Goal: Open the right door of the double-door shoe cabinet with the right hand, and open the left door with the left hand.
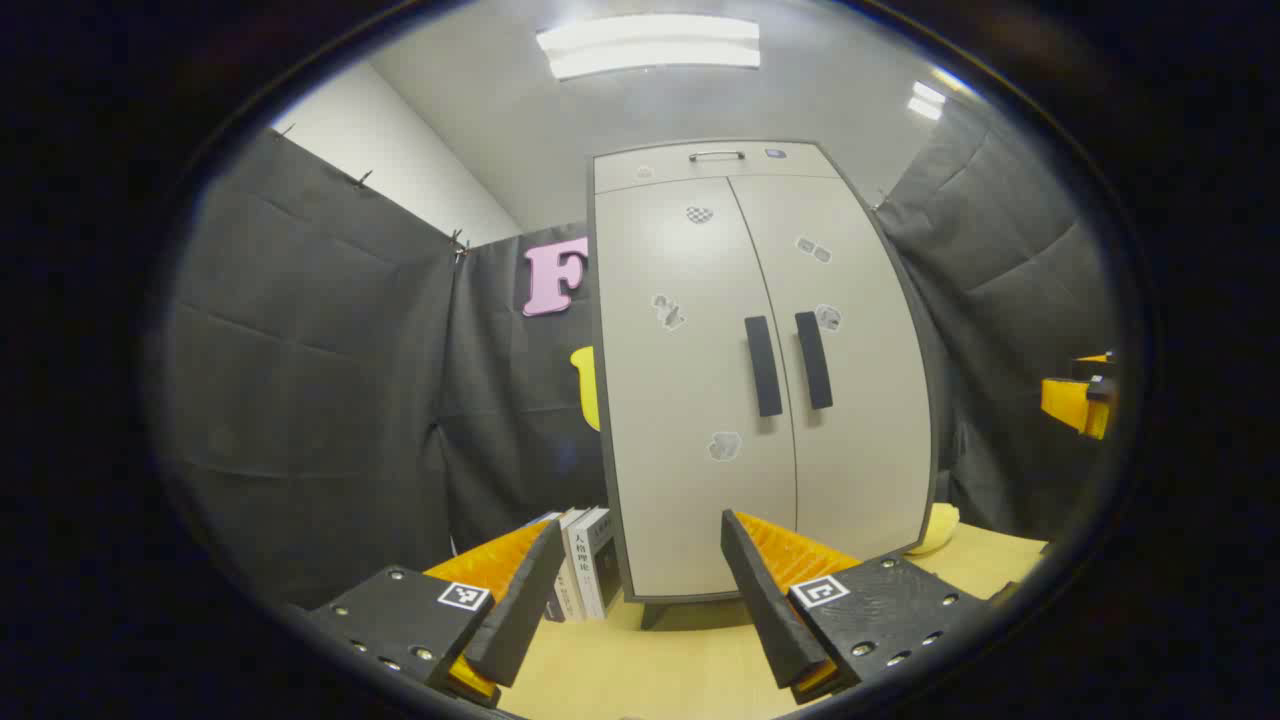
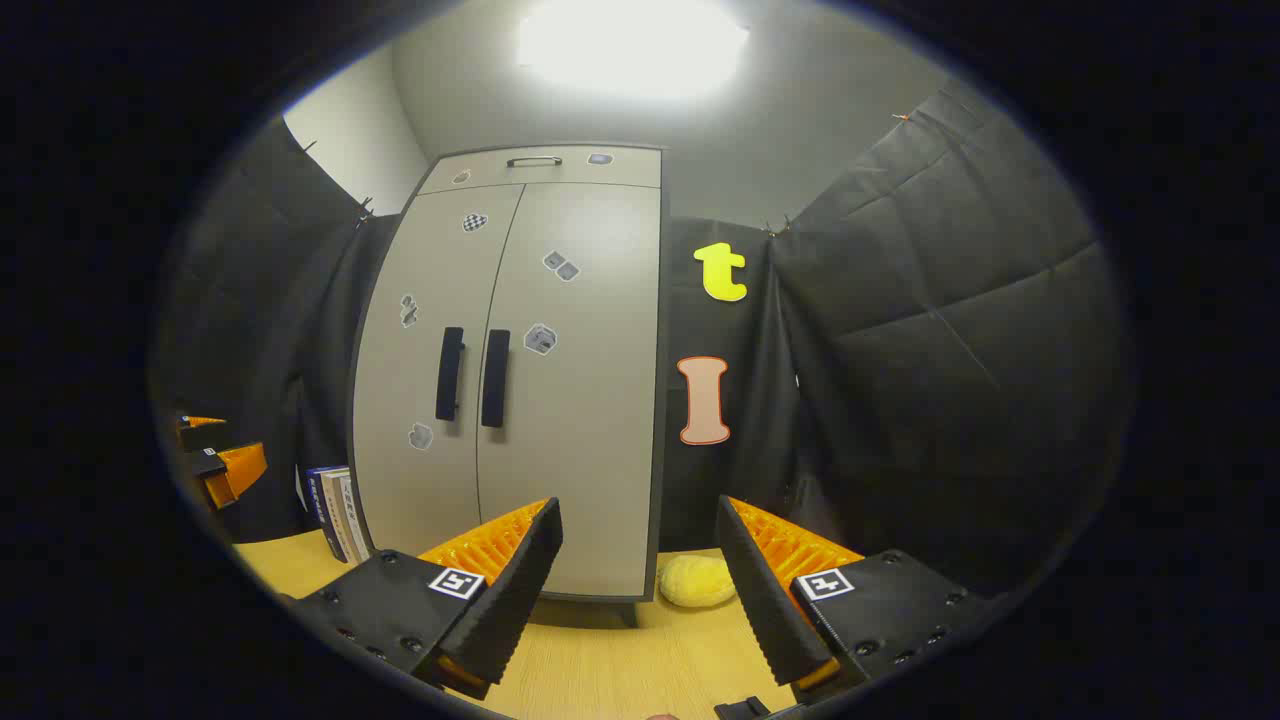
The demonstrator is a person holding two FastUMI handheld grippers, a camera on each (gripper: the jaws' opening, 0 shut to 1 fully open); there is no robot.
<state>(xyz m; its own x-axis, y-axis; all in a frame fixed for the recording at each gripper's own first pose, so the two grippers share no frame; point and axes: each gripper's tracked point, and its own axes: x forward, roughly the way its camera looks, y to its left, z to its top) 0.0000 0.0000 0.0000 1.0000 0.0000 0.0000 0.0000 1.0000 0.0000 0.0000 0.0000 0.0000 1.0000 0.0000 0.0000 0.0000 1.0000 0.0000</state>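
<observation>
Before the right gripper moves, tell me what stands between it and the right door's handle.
Nothing visible does. The right gripper is open, short of the closed cabinet, and the right handle is bare.

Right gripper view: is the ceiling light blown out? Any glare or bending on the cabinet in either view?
Right gripper view: the ceiling light is blown out to a white blob, yet the cabinet stays readable with no glare. Left gripper view: the ceiling light keeps its panel shape; the cabinet is evenly lit. Both views: fisheye bows the cabinet's edges, and the door handles stay sharp.
</observation>
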